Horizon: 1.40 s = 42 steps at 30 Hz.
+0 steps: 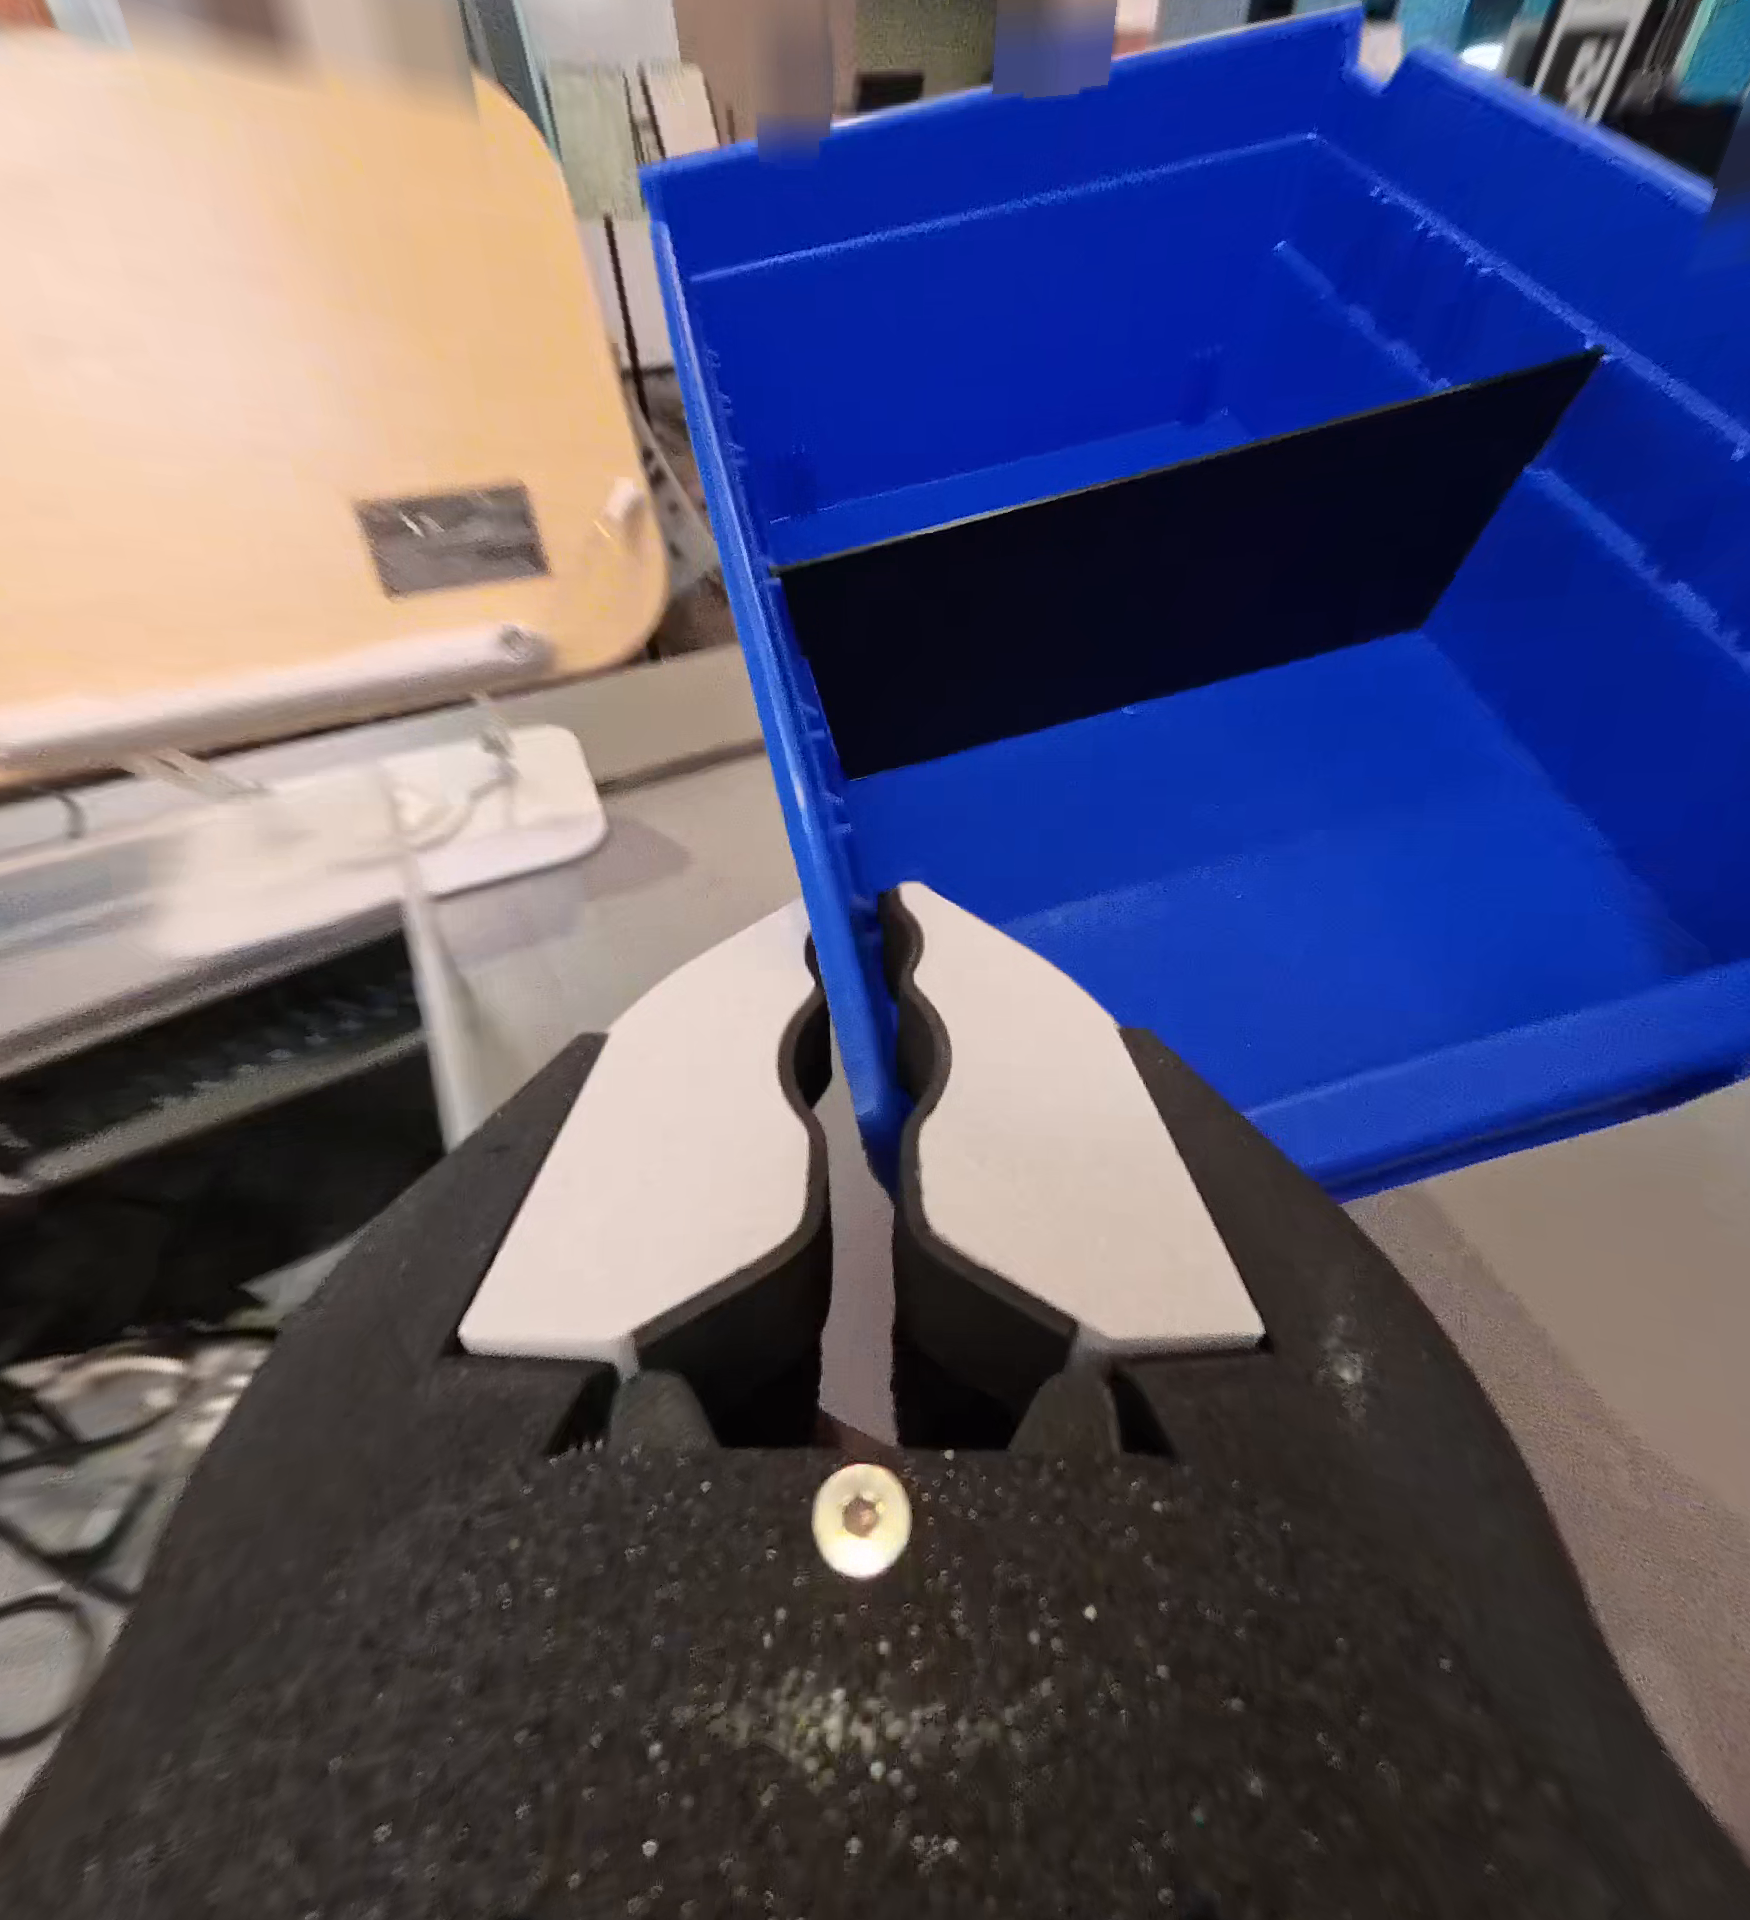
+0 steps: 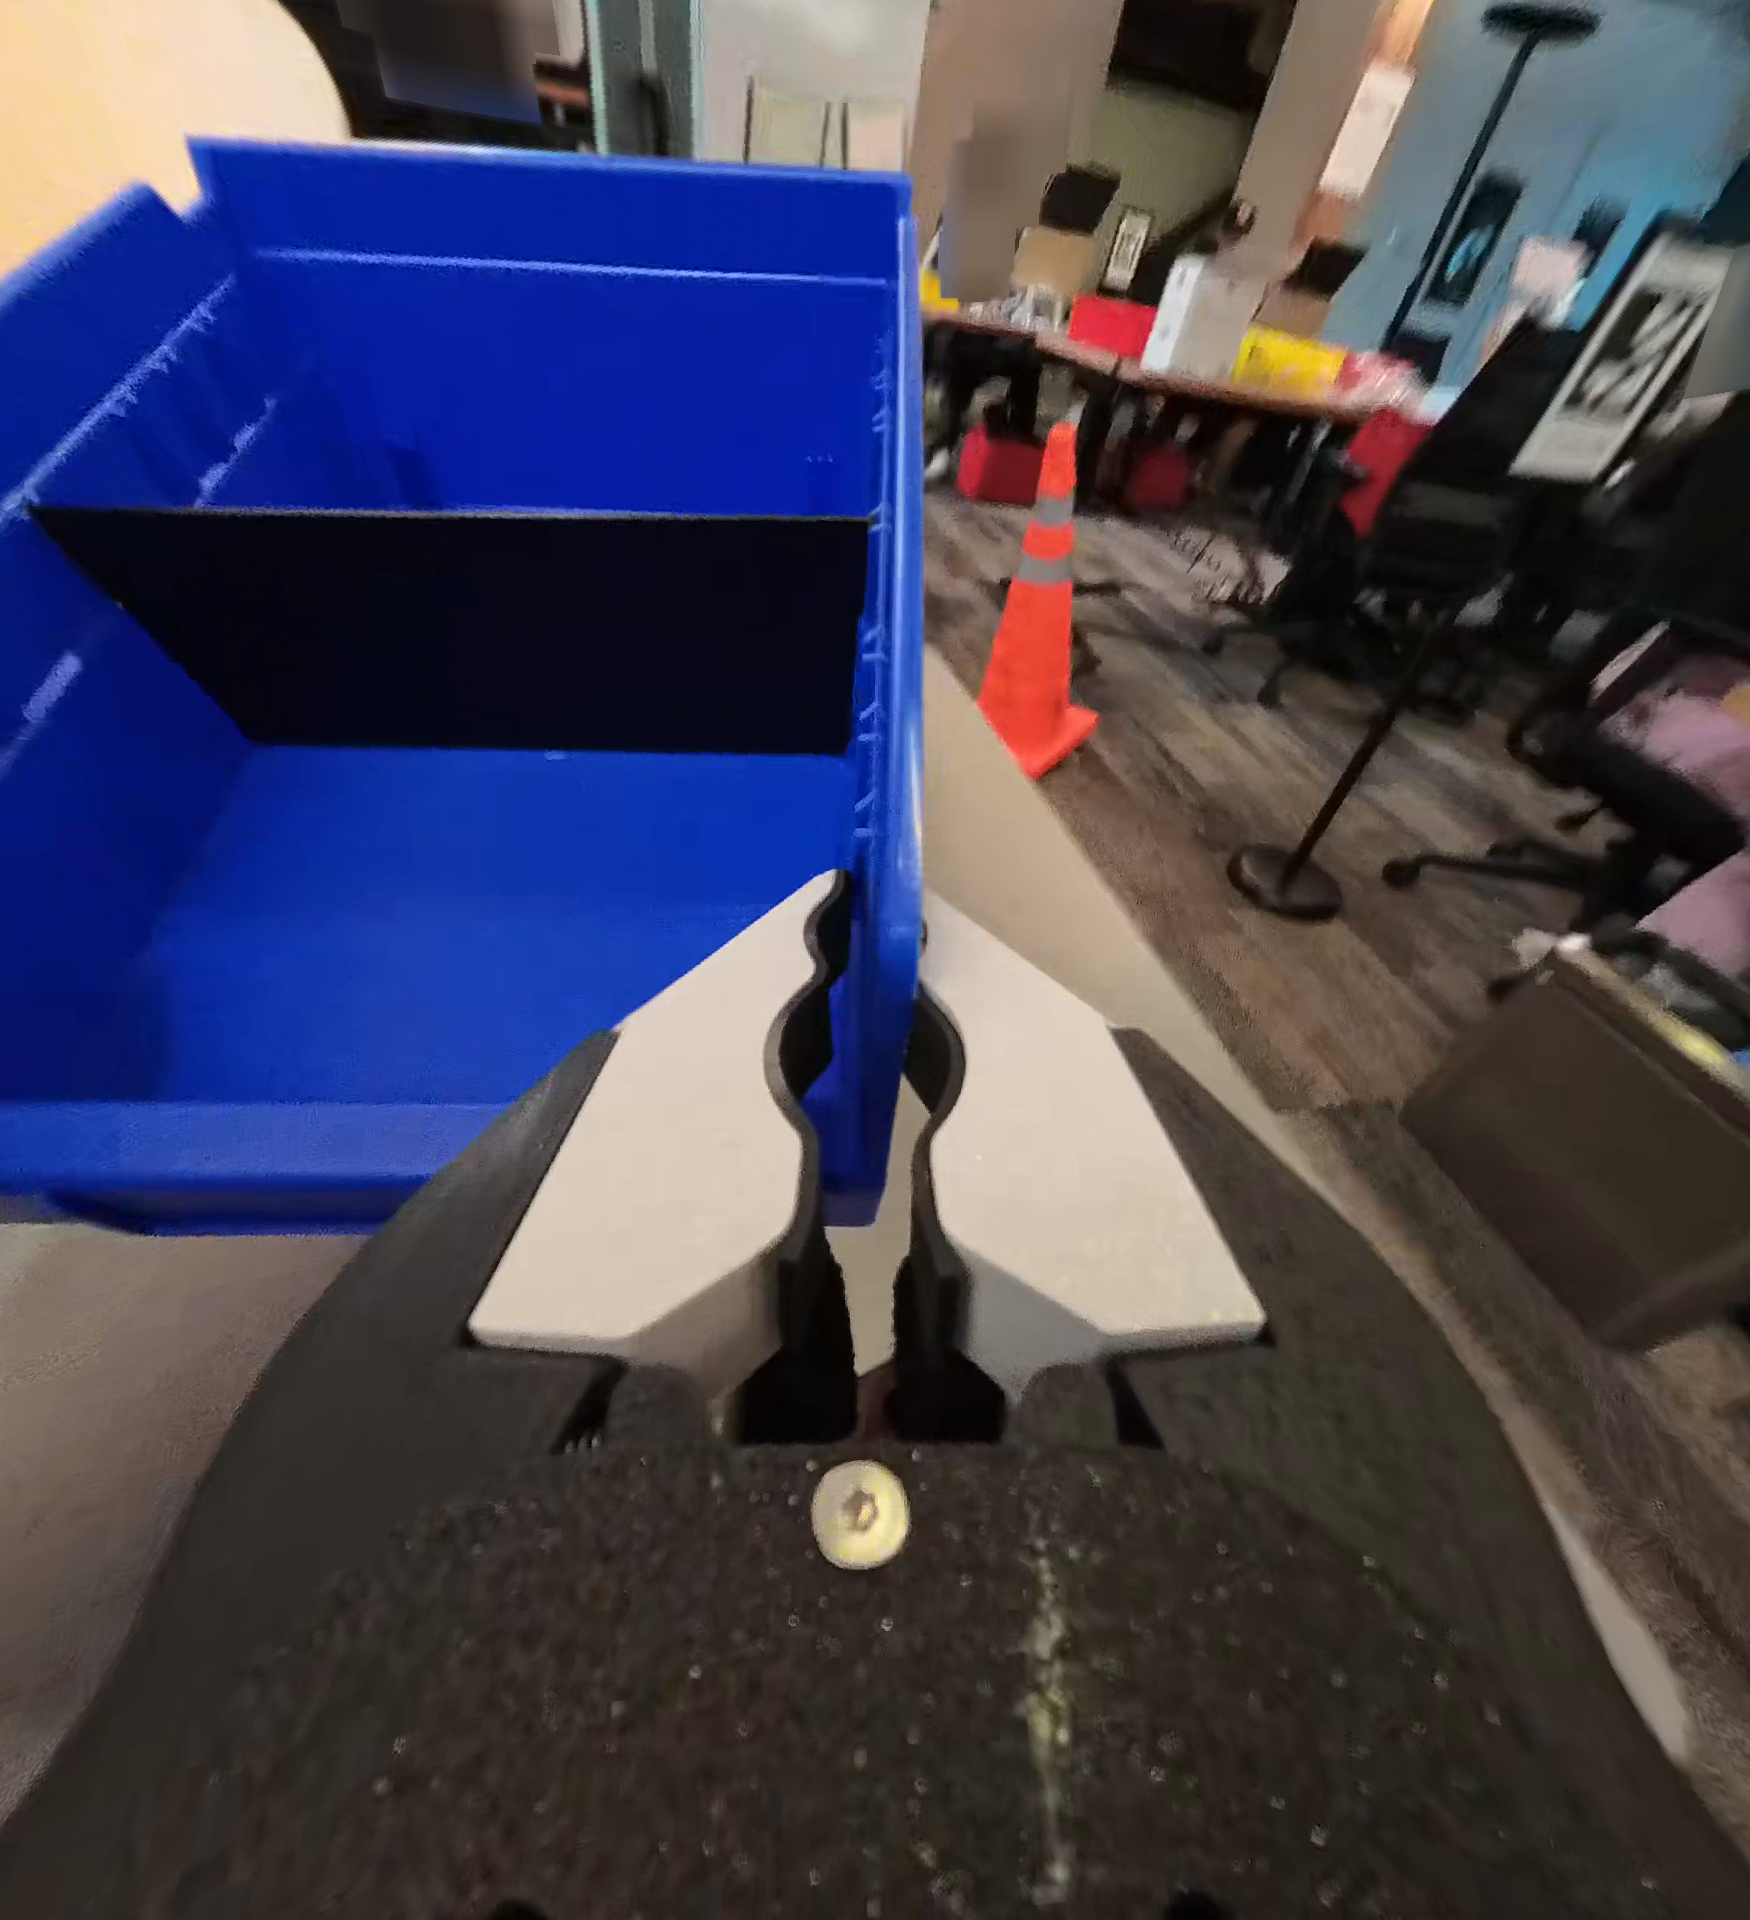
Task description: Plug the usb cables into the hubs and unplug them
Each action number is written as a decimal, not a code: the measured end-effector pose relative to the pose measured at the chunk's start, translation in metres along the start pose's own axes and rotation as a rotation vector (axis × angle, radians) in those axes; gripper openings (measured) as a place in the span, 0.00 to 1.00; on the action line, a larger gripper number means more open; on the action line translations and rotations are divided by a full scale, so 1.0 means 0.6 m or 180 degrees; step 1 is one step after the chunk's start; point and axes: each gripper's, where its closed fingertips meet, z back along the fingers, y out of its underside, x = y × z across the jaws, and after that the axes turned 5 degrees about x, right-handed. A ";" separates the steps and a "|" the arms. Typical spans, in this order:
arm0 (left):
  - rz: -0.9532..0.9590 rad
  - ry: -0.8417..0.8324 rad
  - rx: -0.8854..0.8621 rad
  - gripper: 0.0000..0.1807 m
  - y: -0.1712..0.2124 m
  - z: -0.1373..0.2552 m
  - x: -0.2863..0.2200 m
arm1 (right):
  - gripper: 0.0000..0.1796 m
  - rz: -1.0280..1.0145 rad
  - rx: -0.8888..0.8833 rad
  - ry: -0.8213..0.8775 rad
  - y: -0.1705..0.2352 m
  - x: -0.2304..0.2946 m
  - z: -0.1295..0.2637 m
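A blue plastic bin [image 1: 1266, 862] with a black divider [image 1: 1141, 582] across its middle is held between both grippers. My left gripper [image 1: 850, 935] is shut on the bin's left side wall near its front corner. My right gripper [image 2: 881, 914] is shut on the bin's right side wall [image 2: 892, 727] near its front corner. Both compartments of the bin look empty. The bin appears tilted and lifted off the grey table [image 1: 1577, 1403]. No usb cables or hubs show in either view.
A light wooden panel [image 1: 227, 364] and a white stand base [image 1: 497, 800] are left of the bin, with dark cables [image 1: 40, 1455] below the table edge. To the right stand an orange traffic cone [image 2: 1042, 613], office chairs [image 2: 1422, 551], a pole stand [image 2: 1297, 873] and a cluttered table [image 2: 1214, 364]. The gap from one gripper's tips to the other's is roughly 20 cm. It is some 35 cm from my left tips to the light wooden panel [image 1: 227, 364].
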 end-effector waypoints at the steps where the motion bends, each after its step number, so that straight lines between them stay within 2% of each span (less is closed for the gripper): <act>1: 0.0011 -0.0019 0.0111 0.04 0.022 -0.017 -0.012 | 0.02 -0.0080 0.0105 -0.0122 0.027 -0.008 -0.022; 5: -0.0017 -0.0111 0.0486 0.04 0.070 -0.065 -0.034 | 0.03 -0.0137 0.0545 -0.0465 0.114 -0.016 -0.102; 11: -0.0032 0.0042 0.0629 0.06 0.095 -0.129 -0.077 | 0.02 -0.0357 0.0763 -0.0807 0.158 -0.052 -0.170; 17: -0.0275 0.0549 0.0657 0.16 0.117 -0.134 -0.136 | 0.04 -0.0585 0.0865 -0.0810 0.177 -0.088 -0.202; 19: -0.0190 0.0793 0.0697 0.17 0.116 -0.117 -0.144 | 0.05 -0.0662 0.0903 -0.0761 0.177 -0.092 -0.204; 22: 0.0205 0.1290 0.0499 0.21 0.081 -0.043 -0.129 | 0.11 -0.0469 0.0915 -0.0423 0.169 -0.112 -0.184; 24: 0.0318 0.1347 0.0316 0.22 0.055 0.023 -0.074 | 0.15 -0.0228 0.0748 -0.0165 0.136 -0.128 -0.147; 26: 0.0308 0.1005 0.0140 0.23 0.042 0.084 0.024 | 0.15 -0.0050 0.0472 -0.0091 0.094 -0.117 -0.100; 28: 0.0271 0.0390 0.0064 0.25 0.048 0.138 0.148 | 0.16 0.0046 0.0477 -0.0563 0.078 -0.038 -0.060; 30: 0.0166 -0.0434 0.0093 0.25 0.075 0.187 0.280 | 0.19 0.0156 0.0635 -0.1180 0.083 0.083 -0.024; 32: 0.0028 -0.1079 0.0157 0.26 0.107 0.222 0.378 | 0.20 -0.0018 0.0524 -0.1798 0.063 0.219 0.016; 34: 0.0095 -0.1254 0.0419 0.28 0.146 0.227 0.426 | 0.28 -0.0610 0.0498 -0.2437 0.036 0.353 0.052; 35: 0.0207 -0.1212 0.0546 0.30 0.162 0.221 0.436 | 0.28 -0.0840 0.0612 -0.2643 0.035 0.408 0.060; 37: 0.0394 -0.1121 0.0695 0.30 0.185 0.204 0.448 | 0.32 -0.0670 0.0738 -0.2597 0.056 0.482 0.048; 38: 0.0469 -0.1074 0.0765 0.28 0.195 0.194 0.451 | 0.32 -0.0486 0.0779 -0.2233 0.076 0.492 0.024; 39: 0.0546 -0.1037 0.0839 0.25 0.206 0.184 0.454 | 0.29 -0.0309 0.0873 -0.1891 0.099 0.496 0.004; 41: 0.0694 -0.0890 0.0859 0.16 0.220 0.168 0.453 | 0.25 -0.0077 0.1098 -0.1632 0.140 0.510 -0.017; 42: 0.0732 -0.0789 0.0846 0.09 0.223 0.162 0.447 | 0.16 -0.0073 0.1181 -0.1681 0.153 0.523 -0.017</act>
